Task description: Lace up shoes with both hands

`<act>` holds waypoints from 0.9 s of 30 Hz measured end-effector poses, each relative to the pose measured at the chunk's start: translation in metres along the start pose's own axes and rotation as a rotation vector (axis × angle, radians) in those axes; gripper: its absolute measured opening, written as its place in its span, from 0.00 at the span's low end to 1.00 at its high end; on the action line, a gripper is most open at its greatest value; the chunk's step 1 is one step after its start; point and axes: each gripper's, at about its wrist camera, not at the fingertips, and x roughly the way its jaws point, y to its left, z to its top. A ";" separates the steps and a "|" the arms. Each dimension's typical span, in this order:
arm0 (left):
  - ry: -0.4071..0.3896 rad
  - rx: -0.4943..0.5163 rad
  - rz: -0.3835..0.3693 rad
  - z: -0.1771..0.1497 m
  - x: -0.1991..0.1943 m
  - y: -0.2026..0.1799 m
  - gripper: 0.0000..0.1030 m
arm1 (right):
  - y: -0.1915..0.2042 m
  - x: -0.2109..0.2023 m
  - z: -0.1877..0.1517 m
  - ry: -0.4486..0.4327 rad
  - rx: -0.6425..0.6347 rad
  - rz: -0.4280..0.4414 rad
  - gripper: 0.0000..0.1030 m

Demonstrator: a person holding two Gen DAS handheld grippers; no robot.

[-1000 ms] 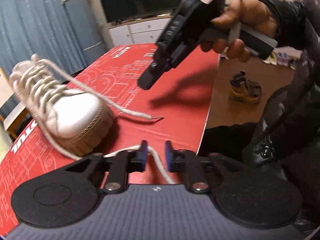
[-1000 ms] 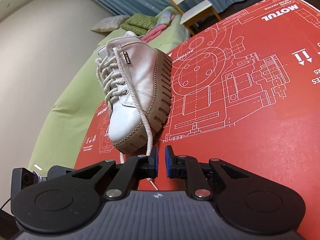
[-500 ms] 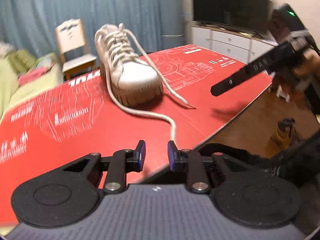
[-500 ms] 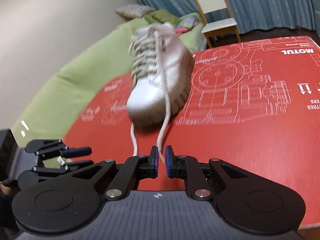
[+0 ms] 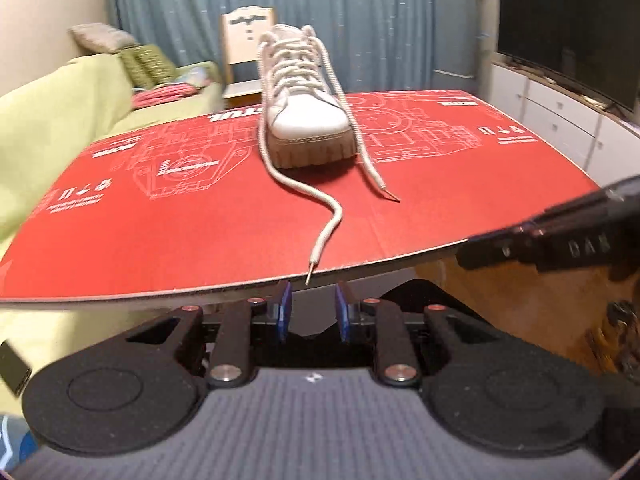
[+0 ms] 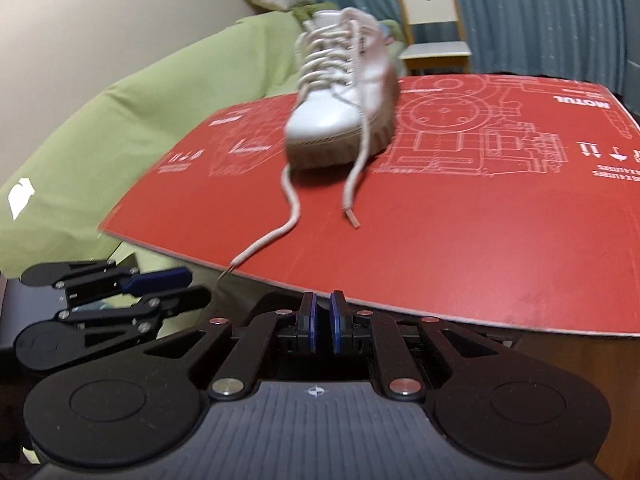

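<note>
Shoe (image 5: pixel 306 112) stands at frame centre on the red counter (image 5: pixel 160 216), both lace ends (image 5: pixel 326 224) lying loose toward the near edge; left gripper (image 5: pixel 310 312) spread and empty, right gripper (image 6: pixel 321 322) slightly parted, empty

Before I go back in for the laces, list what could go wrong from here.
1. The longer lace end has its tip over the red board's near edge; a clumsy grab might knock it off.
2. The shoe stands unheld, so pulling either lace could drag or tip it.
3. The left gripper and right gripper sit below board level, close together; they might collide.
</note>
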 end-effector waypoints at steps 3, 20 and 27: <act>-0.008 -0.042 0.041 -0.004 -0.002 -0.005 0.19 | 0.004 -0.003 -0.007 0.012 -0.028 0.023 0.13; -0.088 -0.127 -0.002 -0.023 -0.008 0.002 0.20 | 0.029 -0.026 -0.044 -0.109 0.010 -0.154 0.13; -0.072 -0.220 -0.004 -0.033 0.000 0.011 0.19 | 0.044 -0.024 -0.045 -0.106 -0.046 -0.199 0.13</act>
